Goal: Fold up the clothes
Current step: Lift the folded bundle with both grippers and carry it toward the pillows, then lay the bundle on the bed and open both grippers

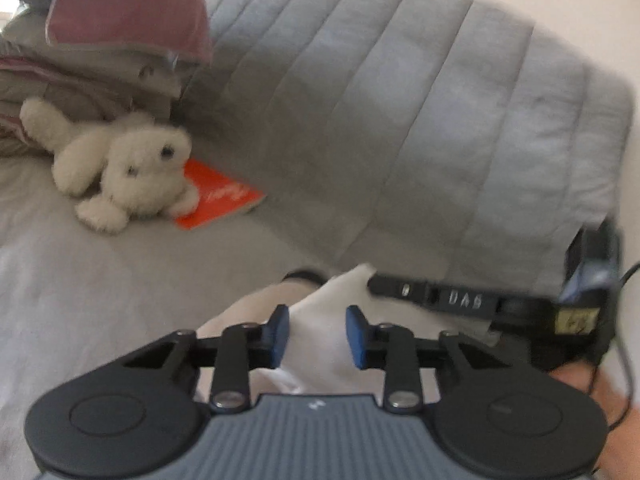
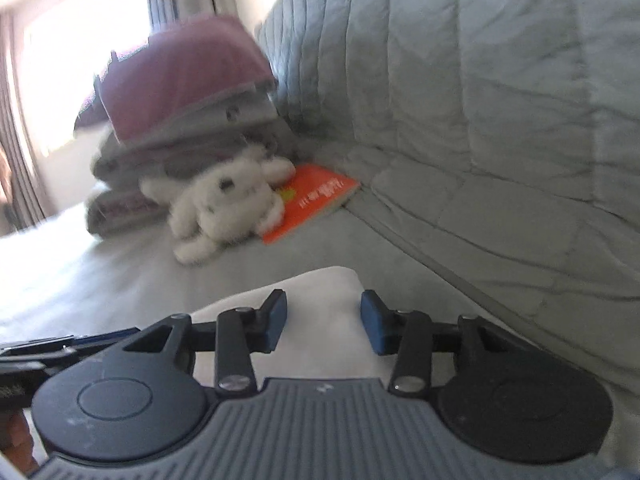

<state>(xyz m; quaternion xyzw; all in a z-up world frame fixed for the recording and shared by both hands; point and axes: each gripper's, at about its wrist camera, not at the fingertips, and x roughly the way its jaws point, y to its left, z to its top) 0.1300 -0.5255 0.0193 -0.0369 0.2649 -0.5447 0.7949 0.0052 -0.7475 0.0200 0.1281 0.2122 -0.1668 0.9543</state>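
A white garment (image 1: 340,288) lies on the grey seat right in front of me. My left gripper (image 1: 318,320) is low over it with its blue pads apart; the cloth fills the gap, and I see neither pad pressing on it. To its right, one finger (image 1: 460,300) of the right gripper rests along the cloth's edge. In the right wrist view the garment (image 2: 320,280) lies flat with a rounded far edge. My right gripper (image 2: 323,308) stands open over it, pads clear of the cloth.
A white plush toy (image 1: 132,168) (image 2: 228,204) lies partly on an orange book (image 1: 216,200) (image 2: 316,200). Behind them is a pile of pink and grey bedding (image 1: 120,20) (image 2: 184,80). A quilted grey backrest (image 1: 400,100) (image 2: 500,100) runs along the right. A curtained window (image 2: 80,60) glares at far left.
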